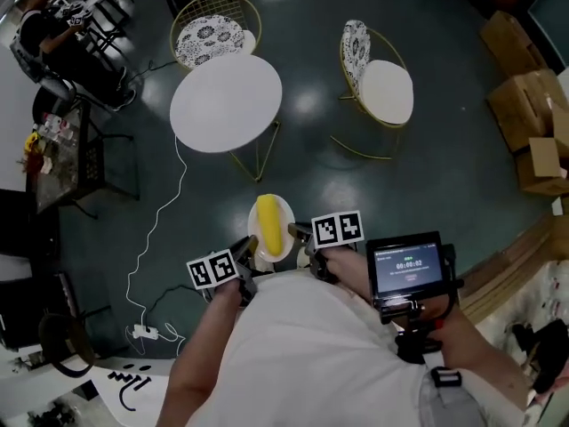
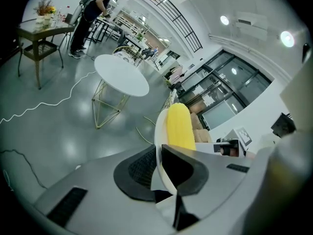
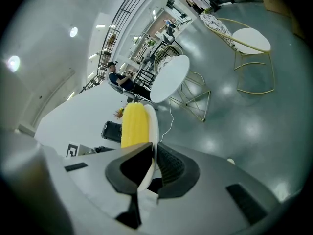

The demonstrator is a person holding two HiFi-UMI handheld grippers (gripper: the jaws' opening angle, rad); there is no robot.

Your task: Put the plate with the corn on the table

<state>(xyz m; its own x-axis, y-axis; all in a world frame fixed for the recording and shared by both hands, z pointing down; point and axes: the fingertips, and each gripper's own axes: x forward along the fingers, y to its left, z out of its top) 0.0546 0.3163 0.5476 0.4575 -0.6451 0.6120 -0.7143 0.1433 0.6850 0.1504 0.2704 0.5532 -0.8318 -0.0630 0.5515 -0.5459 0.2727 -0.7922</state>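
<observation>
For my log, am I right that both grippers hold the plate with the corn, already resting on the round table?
The left gripper and right gripper hold the plate with the corn, but the head view shows it above the floor, short of the round table.

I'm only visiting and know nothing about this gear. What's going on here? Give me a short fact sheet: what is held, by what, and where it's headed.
Item carried: white plate with a yellow corn cob lying on it
Left gripper: jaws shut on the plate's rim
Right gripper: jaws shut on the opposite rim
Plate position: held in the air above the floor, not yet on the table
Likely destination: round white table, ahead of the person
Nearby: one gold-framed chair beyond the table, another chair to its right
</observation>
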